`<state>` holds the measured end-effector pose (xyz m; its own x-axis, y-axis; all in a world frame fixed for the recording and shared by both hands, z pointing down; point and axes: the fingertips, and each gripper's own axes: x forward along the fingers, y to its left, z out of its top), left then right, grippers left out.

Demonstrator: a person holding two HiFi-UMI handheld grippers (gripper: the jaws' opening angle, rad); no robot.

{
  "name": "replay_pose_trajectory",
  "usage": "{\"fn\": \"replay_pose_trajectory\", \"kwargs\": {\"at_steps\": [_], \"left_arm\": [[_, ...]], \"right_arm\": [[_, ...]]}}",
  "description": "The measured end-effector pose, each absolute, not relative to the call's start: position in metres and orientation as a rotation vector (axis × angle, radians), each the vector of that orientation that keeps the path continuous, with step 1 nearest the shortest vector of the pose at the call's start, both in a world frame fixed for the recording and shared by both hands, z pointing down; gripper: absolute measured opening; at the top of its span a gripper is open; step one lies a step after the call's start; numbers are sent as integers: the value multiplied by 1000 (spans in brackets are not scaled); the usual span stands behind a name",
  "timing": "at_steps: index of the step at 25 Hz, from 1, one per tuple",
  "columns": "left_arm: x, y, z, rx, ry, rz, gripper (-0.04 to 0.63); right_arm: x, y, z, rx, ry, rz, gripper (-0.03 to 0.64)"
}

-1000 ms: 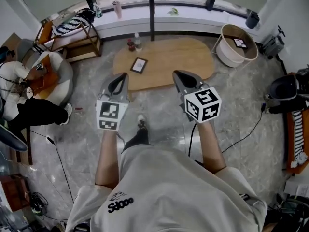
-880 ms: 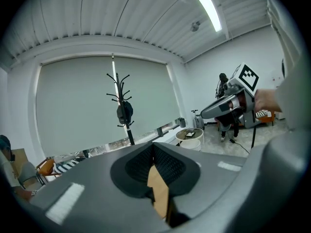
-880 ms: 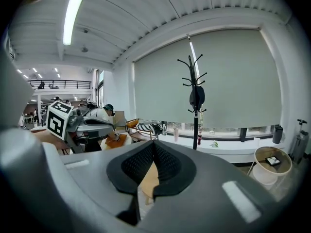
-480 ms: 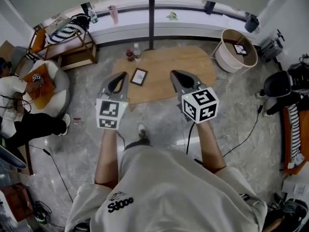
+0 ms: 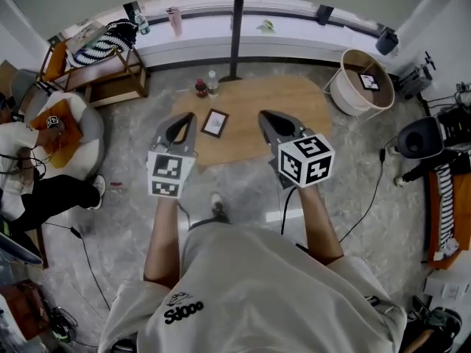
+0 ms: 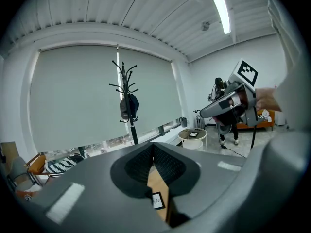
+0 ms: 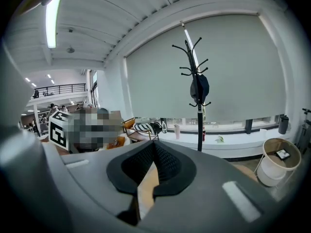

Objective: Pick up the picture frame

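Observation:
A small dark picture frame lies flat on the left part of an oval wooden table. In the left gripper view the picture frame shows through the slit under the jaws. My left gripper hovers just left of the frame, near the table's front edge, shut and empty. My right gripper hangs over the table's front middle, to the right of the frame, shut with nothing in it. In the right gripper view the right gripper has its jaws together, with only table wood visible below.
Two small bottles stand at the table's far left edge, beside a coat stand pole. A round white basket holding a second frame sits to the right. A wooden rack and a seated person are at the left. Cables cross the floor.
The view has advanced toward the table; both grippers now reach over its front edge, closer to the frame. Both stay shut.

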<state>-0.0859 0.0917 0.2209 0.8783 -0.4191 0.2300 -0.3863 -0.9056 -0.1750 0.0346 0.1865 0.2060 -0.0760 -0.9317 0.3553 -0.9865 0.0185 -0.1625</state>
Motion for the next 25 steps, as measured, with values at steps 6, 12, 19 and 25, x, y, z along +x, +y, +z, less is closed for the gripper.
{"fn": "replay_pose_trajectory", "kwargs": {"at_steps": [6, 12, 19, 25], "left_arm": [[-86, 49, 239, -2937, 634, -425, 11], [-91, 8, 251, -2952, 644, -463, 11], [-94, -21, 271, -2979, 679, -522, 11], [-84, -36, 305, -3018, 704, -623, 11]], "right_arm": [[28, 141, 224, 1961, -2141, 600, 3], [17, 98, 240, 1881, -2128, 636, 3], [11, 63, 256, 1787, -2115, 652, 3], [20, 32, 284, 1708, -2116, 683, 3]]}}
